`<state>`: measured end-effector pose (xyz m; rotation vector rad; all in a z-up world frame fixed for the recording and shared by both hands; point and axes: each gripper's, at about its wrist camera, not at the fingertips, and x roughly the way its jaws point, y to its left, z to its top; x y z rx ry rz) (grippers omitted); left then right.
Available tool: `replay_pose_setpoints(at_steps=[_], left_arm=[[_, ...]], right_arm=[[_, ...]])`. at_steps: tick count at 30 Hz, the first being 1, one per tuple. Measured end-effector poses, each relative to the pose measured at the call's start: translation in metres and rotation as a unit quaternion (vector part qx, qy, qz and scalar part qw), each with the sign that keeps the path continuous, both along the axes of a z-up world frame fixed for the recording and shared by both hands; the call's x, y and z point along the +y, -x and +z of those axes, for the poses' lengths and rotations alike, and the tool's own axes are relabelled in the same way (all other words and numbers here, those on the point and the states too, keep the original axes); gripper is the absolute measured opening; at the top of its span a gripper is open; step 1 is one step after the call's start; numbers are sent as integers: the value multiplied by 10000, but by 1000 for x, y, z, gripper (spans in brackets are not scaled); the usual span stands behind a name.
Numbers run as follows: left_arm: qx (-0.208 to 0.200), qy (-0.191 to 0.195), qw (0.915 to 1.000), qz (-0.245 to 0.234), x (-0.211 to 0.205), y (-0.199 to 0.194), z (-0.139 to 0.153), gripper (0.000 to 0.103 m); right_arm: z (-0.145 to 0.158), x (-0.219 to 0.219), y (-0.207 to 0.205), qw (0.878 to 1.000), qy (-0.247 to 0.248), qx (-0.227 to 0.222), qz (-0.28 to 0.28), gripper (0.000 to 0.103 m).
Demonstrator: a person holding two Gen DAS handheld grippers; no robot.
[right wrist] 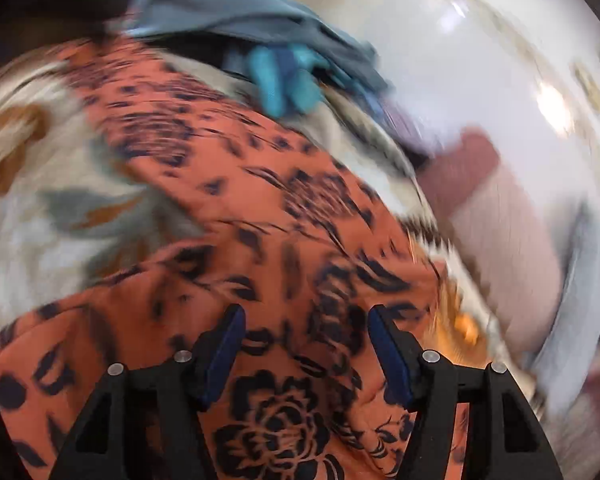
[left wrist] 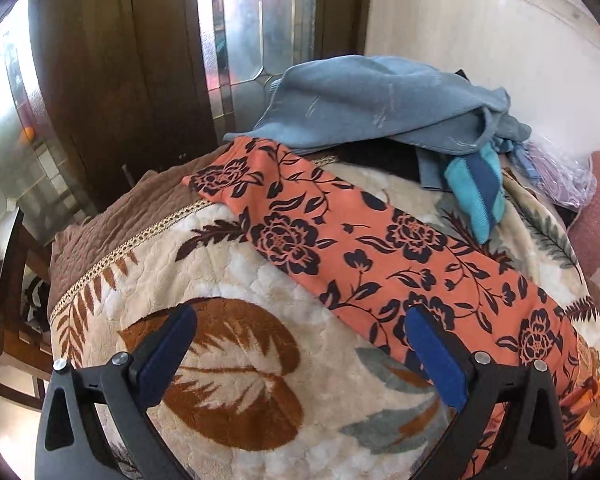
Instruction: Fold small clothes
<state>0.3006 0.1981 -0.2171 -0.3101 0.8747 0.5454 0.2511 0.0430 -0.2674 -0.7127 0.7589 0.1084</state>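
Note:
An orange garment with a black flower print (left wrist: 352,240) lies stretched in a long band across a cream leaf-patterned blanket (left wrist: 236,364). My left gripper (left wrist: 302,316) hovers open over the blanket, its right finger at the garment's near edge, nothing between the pads. In the blurred right wrist view the same orange garment (right wrist: 260,220) fills the foreground, with a fold of it at the lower left. My right gripper (right wrist: 306,316) stands open just above the cloth, and no fabric is pinched between its blue pads (right wrist: 388,356).
A pile of grey-blue cloth (left wrist: 372,100) and a turquoise striped piece (left wrist: 476,192) sit at the blanket's far side, beside a clear bag (left wrist: 560,176). A brown quilt edge (left wrist: 112,216), wooden door (left wrist: 120,80) and glass panel lie to the left. A pale wall (right wrist: 460,60) rises behind.

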Motion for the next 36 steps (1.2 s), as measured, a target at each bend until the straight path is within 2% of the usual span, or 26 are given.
replay_pose_setpoints(at_steps=[1, 3, 5, 7, 9, 11, 12, 13, 16, 19, 20, 21, 22, 24, 25, 27, 31, 34, 36], left_arm=[[15, 57, 10000, 51, 5, 0, -1, 103], [23, 177, 9997, 171, 16, 2, -1, 103], [8, 277, 9991, 311, 27, 6, -1, 103], [-12, 380, 9980, 503, 39, 10, -1, 103], [-59, 531, 9965, 638, 47, 14, -1, 103], [-45, 651, 9953, 719, 52, 16, -3, 103], [-2, 677, 9950, 737, 54, 15, -5, 103], [61, 715, 9946, 745, 54, 14, -7, 103], [148, 844, 9935, 754, 57, 12, -12, 103], [147, 796, 9925, 920, 66, 15, -12, 103], [123, 822, 9918, 973, 71, 16, -12, 103], [115, 873, 9910, 1006, 75, 17, -12, 103], [116, 938, 9902, 1029, 81, 18, -14, 103], [126, 1071, 9884, 1071, 91, 17, -17, 103], [117, 1195, 9869, 1082, 96, 17, -20, 103], [-11, 1660, 9801, 1090, 110, 19, -27, 101], [-459, 2431, 9638, 992, 126, 20, -34, 88], [-731, 2778, 9549, 754, 135, 12, -37, 67], [-859, 3083, 9451, 655, 144, 10, -40, 63]], right_arm=[[2, 6, 8, 9995, 41, -69, 295, 67], [10, 6, 21, 9980, -179, -72, 609, 68], [20, -11, 24, 9973, -523, -181, 488, 68], [38, -46, 20, 9918, -1239, -289, 71, 67], [57, -93, 16, 9679, -2439, -273, -545, 67], [62, -146, 6, 9321, -3383, -190, -1281, 67], [60, -163, 0, 9198, -3615, -78, -1521, 67], [58, -170, -6, 9132, -3709, 22, -1691, 67], [41, -166, -28, 9120, -3685, 466, -1741, 67], [-5, -136, -59, 9061, -3501, 1610, -1745, 67], [-17, -126, -65, 9125, -3211, 1804, -1779, 68], [-13, -118, -61, 9280, -2973, 1495, -1675, 69], [-8, -114, -59, 9361, -2827, 1387, -1569, 69], [4, -119, -50, 9321, -3021, 1421, -1406, 68], [13, -126, -41, 9307, -3160, 1278, -1331, 68], [28, -140, -23, 9366, -3167, 946, -1162, 68], [50, -188, 32, 9477, -2965, 411, -1110, 68], [51, -224, 64, 9411, -3141, 379, -1195, 68], [49, -240, 78, 9312, -3387, 368, -1292, 68]])
